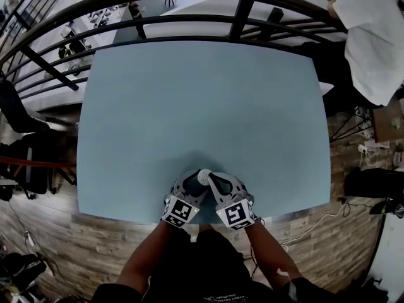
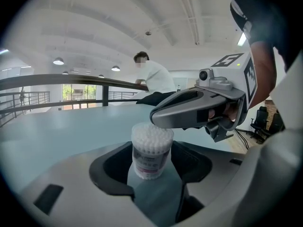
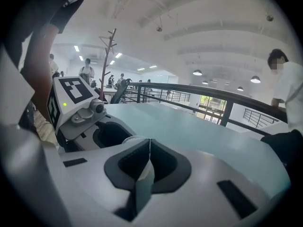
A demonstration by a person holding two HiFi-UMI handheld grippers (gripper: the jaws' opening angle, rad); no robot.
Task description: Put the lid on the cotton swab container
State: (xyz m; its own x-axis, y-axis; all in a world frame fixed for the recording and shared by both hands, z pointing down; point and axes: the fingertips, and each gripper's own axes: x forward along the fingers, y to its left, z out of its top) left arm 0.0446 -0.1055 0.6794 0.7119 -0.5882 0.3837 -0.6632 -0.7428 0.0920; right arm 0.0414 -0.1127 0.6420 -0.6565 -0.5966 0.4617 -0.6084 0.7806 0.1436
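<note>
Clearly the left tool (image 2: 152, 174) clamps the open cotton swab container (image 2: 151, 148) near the front edge of the desk (image 1: 202, 106) — the right tool (image 3: 147, 162), just above, is pinched shut on what looks like the thin lid (image 3: 143, 174). Lowered tilted, it could snag swabs or slip.

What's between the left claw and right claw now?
The cotton swab container, upright in the left claw's jaws with the right claw over it: head view and left gripper view.

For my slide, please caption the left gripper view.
Left gripper holds the lidless clear plastic cotton swab container; right gripper reaches over it.
</note>
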